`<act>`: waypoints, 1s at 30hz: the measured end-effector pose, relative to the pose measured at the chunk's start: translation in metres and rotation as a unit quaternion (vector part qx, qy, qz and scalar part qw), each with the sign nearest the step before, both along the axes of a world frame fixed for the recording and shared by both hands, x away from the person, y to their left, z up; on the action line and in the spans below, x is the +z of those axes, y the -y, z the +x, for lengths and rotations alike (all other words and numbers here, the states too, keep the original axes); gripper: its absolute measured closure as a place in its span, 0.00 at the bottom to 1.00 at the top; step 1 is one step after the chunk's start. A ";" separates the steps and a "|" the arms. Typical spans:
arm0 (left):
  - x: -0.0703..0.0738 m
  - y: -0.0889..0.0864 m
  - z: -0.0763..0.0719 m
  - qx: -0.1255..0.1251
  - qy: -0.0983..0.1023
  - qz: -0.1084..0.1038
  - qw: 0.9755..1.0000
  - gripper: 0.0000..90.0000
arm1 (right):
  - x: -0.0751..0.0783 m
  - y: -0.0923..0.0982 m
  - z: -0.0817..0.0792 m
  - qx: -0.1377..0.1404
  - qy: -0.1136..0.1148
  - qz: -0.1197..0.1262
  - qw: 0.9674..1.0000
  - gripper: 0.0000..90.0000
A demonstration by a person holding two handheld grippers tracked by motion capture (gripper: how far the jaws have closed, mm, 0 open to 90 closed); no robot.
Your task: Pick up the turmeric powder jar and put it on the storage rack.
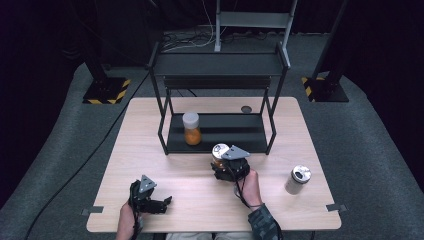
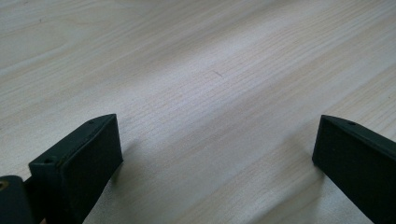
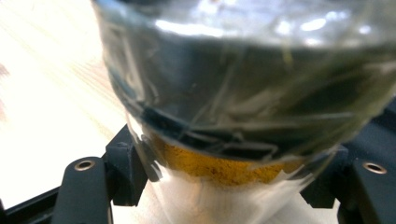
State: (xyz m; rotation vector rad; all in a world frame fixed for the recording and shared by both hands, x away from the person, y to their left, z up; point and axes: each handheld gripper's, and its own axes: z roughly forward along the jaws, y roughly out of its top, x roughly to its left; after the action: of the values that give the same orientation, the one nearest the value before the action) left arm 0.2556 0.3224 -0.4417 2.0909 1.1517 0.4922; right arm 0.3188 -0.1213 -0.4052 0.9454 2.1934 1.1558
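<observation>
Right gripper [image 1: 222, 159] sits mid-counter, just in front of the black rack [image 1: 218, 131], w/ its grey plate covering most of the jar [image 1: 218, 150] it holds; from the high view just the shiny top and a bit of the side peek out. In the right gripper view the jar [image 3: 243, 93] is so close it's blurred and cut off at top and sides, so the label, if any, can't be read. Jaws are clamped on its lower body, one each side.

The jar is clear, glass or plastic, hard to say which, w/ strong reflections across the wall. Inside: an orange-yellow powder band [image 3: 219, 168] low down, prob. a spice, and the upper part looks dark through the glare.

Second jar [image 1: 191, 128] stands upright on the rack's lower shelf, left side, pale lid, orange contents filling roughly the lower half. A third container [image 1: 298, 179], pale w/ a silvery top, stands on the counter [image 1: 200, 200] well to the right, near the edge; contents not visible.

Left gripper [image 1: 167, 202] rests low at the counter's near-left, well apart from everything. In the left gripper view its jaws stand wide w/ nothing but bare wood grain between them. Person's forearms are cut off at the bottom of the high view.
</observation>
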 end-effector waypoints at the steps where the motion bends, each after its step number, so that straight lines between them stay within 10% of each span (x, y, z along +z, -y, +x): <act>1: 0.000 0.000 0.000 0.000 0.000 0.000 1.000 0.01 | 0.001 -0.001 0.002 0.001 0.000 -0.001 1.000 0.34; 30: 0.000 0.000 0.000 0.000 0.000 0.000 1.000 0.01 | 0.005 -0.013 0.029 0.000 -0.005 -0.003 1.000 0.34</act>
State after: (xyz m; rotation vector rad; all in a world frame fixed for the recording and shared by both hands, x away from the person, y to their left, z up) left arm 0.2556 0.3224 -0.4417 2.0908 1.1519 0.4920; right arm 0.3483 -0.1083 -0.3997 0.9505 2.2035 1.1451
